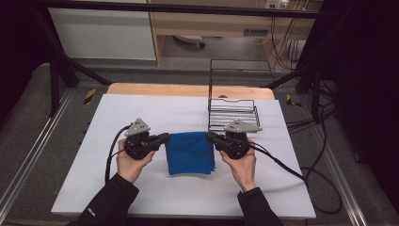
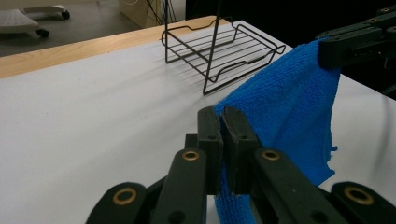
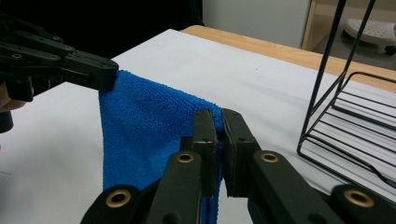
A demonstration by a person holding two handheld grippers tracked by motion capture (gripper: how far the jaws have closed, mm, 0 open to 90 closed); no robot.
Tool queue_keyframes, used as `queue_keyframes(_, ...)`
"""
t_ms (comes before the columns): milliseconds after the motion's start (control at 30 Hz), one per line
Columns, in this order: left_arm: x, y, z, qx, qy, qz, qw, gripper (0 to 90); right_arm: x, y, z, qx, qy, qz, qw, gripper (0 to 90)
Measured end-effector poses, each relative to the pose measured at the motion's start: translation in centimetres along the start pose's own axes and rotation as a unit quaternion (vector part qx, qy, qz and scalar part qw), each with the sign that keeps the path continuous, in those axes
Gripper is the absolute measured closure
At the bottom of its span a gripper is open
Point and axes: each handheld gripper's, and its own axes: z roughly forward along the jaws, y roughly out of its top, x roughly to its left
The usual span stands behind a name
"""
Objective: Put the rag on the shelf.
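A folded blue cloth (image 1: 190, 153) hangs between the two grippers above the white table cover (image 1: 141, 113). My left gripper (image 1: 165, 137) is shut on its left top corner, and my right gripper (image 1: 210, 135) is shut on its right top corner. In the left gripper view the closed jaws pinch the blue cloth (image 2: 289, 112), whose far corner is held by the other gripper (image 2: 329, 51). In the right gripper view the closed jaws clamp the blue cloth (image 3: 140, 135), and the other gripper (image 3: 107, 74) holds the far corner. The cloth's lower edge droops toward the table.
A black wire rack (image 1: 233, 110) stands on the table behind the right gripper, with a tall wire back. A strip of wooden tabletop (image 1: 188, 89) shows at the far edge. Cables (image 1: 282, 165) trail from the grippers across the cover.
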Motion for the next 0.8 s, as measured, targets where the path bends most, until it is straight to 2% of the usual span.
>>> queue_keyframes(433,-1.2,1.2,0.5,-0.016,-0.002,0.013,0.9998,86.1,-0.3,0.8,-1.9,-0.014,-0.011,-0.016,0.9997,85.6)
queue_keyframes(800,-2.3,2.9,1.4,-0.035,-0.01,0.02,0.9991,86.1,-0.9,1.7,-4.2,-0.029,-0.034,-0.027,0.9986,85.7)
